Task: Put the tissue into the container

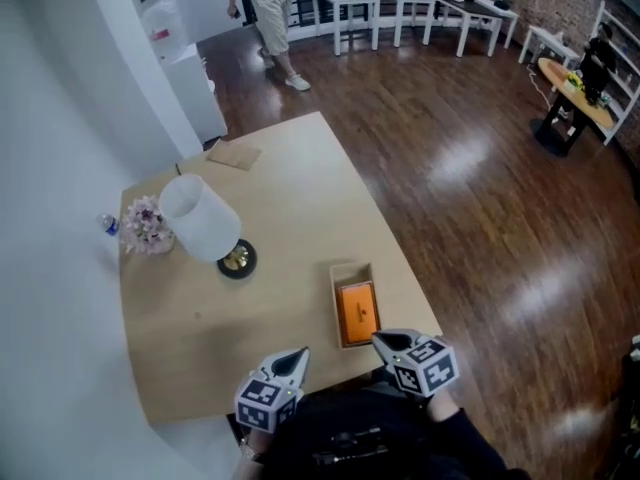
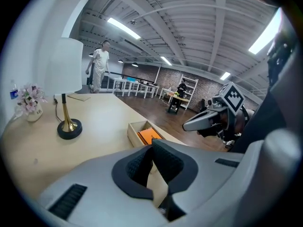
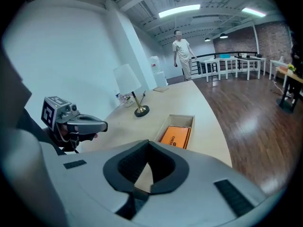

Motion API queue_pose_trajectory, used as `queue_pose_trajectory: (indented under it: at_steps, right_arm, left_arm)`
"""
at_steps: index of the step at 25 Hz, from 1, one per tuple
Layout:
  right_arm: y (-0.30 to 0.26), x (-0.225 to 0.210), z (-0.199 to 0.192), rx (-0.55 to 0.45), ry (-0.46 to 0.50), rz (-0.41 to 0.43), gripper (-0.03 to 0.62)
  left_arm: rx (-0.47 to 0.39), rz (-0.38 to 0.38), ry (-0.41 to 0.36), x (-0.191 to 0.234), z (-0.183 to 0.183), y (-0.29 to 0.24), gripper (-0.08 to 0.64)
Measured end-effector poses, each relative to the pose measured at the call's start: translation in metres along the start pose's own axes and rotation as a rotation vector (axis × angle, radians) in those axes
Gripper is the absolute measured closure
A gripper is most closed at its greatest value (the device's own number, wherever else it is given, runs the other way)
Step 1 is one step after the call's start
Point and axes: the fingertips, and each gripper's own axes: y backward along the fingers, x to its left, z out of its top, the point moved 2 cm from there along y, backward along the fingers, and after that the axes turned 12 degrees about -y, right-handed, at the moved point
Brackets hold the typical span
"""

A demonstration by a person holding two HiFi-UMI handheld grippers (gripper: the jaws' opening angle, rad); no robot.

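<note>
An orange tissue pack (image 1: 358,311) lies inside a shallow wooden container (image 1: 350,268) near the table's front right edge. It also shows in the left gripper view, tissue pack (image 2: 149,136) in container (image 2: 134,128), and in the right gripper view, tissue pack (image 3: 176,135) in container (image 3: 181,118). My left gripper (image 1: 297,355) hangs over the front edge, left of the container, shut and holding nothing. My right gripper (image 1: 382,341) sits just in front of the container's near end, its jaws shut with nothing between them.
A white-shaded lamp (image 1: 205,223) with a brass base stands mid-table, with a small flower pot (image 1: 147,226) and a bottle (image 1: 108,224) to its left. A brown card (image 1: 235,155) lies at the far edge. A person (image 1: 270,8) stands by white tables beyond.
</note>
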Motion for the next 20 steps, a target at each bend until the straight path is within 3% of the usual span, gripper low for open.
queue_pose_trajectory:
  at_steps: [11,20]
  right_arm:
    - [0.006,-0.030,0.003,0.026,0.010,0.101,0.595]
    - [0.004,-0.035,0.011,0.035,0.040,0.137,0.595]
  left_arm:
    - [0.032,0.074,0.026,-0.024,0.014,-0.021,0.577]
    - [0.039,0.108,0.026,-0.025,0.020,-0.028,0.577]
